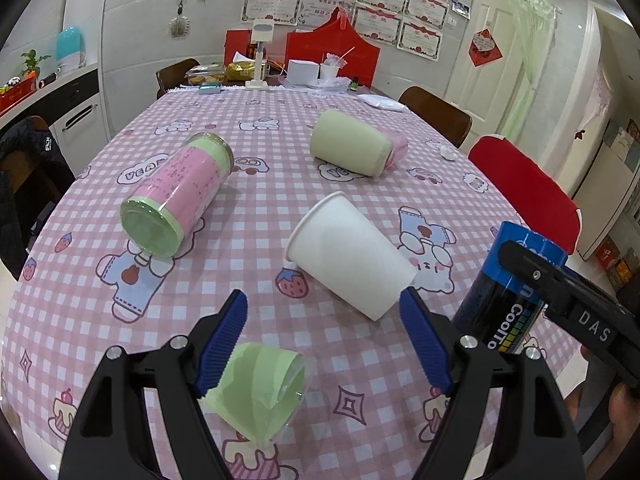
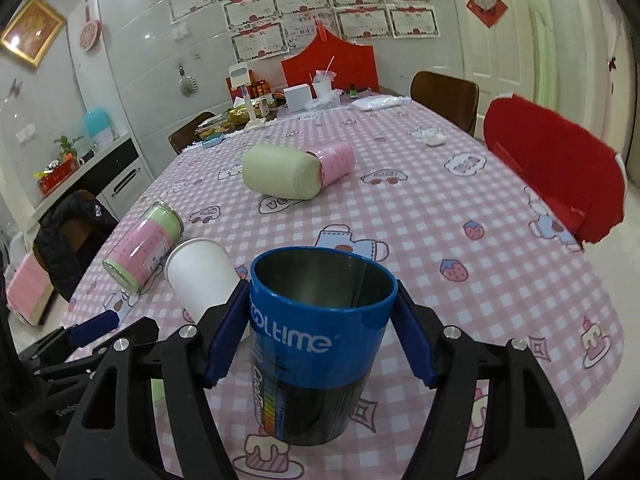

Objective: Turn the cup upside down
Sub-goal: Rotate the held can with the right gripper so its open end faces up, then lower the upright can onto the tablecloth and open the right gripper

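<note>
Blue cup [image 2: 320, 344], upright near the counter's [image 2: 460, 232] front edge, sits clamped in the right tool [image 2: 320, 332]; inversion outstanding. Left tool [image 1: 324, 344] gapes wide, empty.

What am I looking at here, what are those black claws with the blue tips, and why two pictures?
There is no robot. A person holds two hand-held grippers, each with a fisheye camera looking forward along its two fingers, so each picture comes from one gripper.

The left wrist view shows the left gripper open above a pink checked tablecloth, holding nothing. Below it lies a small green-wrapped cup on its side. Further off lie a white paper cup, a pink-and-green jar and a pale green cup, all tipped over.

The right wrist view shows the right gripper with its blue pads against either side of a blue and black Cooltime cup. That cup is upright, mouth up, so it has not yet been flipped.
</note>
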A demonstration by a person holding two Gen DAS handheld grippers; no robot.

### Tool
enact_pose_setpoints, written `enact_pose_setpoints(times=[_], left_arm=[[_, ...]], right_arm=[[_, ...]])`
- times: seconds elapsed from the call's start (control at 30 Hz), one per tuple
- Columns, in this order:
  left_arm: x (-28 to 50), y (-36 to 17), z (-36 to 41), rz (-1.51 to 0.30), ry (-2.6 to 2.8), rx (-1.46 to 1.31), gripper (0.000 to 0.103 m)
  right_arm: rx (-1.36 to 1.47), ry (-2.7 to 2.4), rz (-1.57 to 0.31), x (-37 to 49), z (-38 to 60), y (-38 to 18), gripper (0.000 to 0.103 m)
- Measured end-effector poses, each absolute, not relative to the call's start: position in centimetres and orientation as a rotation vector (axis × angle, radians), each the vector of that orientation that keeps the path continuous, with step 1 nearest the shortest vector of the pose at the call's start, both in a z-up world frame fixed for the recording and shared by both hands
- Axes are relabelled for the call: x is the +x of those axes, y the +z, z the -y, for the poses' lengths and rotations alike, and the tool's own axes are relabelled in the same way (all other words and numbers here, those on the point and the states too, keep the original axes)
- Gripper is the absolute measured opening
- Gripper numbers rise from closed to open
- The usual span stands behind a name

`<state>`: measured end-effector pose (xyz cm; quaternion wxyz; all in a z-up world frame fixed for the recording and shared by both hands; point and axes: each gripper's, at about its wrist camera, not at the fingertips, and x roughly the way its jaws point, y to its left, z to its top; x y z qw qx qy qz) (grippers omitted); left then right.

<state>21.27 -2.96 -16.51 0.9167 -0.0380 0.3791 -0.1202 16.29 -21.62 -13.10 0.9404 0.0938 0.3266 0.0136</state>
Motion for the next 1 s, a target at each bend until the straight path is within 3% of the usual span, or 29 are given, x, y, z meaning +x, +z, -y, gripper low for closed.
enact_pose_setpoints(times=[1.0], left_arm=[[19.5, -15.2, 2.8, -0.749, -0.204, -0.062, 0.077]], right_arm=[[0.035, -0.018, -0.604, 14.7, 19.4, -13.5, 0.068]])
